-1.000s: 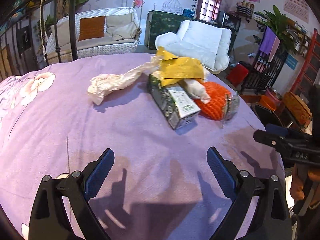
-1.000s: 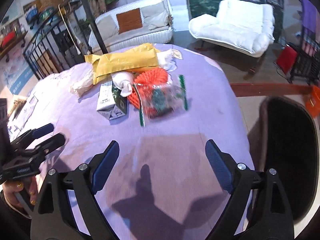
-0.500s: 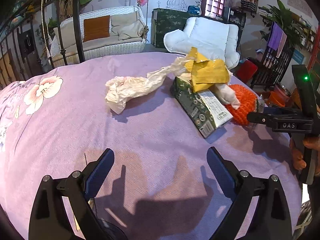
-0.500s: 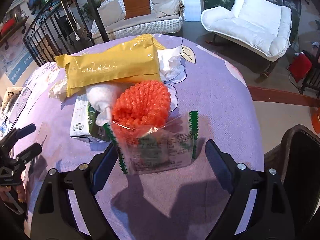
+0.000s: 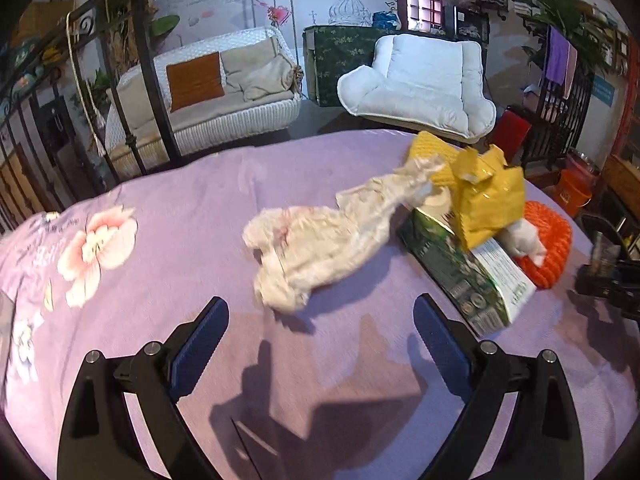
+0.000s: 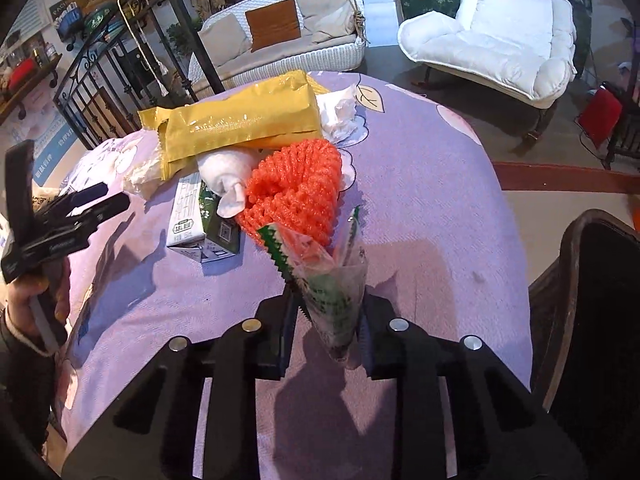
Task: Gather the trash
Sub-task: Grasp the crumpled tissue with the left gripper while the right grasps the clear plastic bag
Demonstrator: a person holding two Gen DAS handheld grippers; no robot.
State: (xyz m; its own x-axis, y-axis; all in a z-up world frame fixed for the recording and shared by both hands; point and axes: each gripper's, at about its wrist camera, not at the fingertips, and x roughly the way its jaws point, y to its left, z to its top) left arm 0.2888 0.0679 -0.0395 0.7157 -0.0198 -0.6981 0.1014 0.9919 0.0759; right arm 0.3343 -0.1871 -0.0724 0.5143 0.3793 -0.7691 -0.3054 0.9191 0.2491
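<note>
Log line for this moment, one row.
right gripper: just closed on clear wrapper | left gripper: open, short of crumpled paper | trash pile on table: uncollected

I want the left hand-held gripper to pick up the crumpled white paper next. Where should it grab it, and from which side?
Probably the bulky near end of the crumpled white paper, approached from the near side where the left hand-held gripper stands open. That end lies free on the purple cloth; the thin far end runs up against the yellow packet and the carton.
</note>
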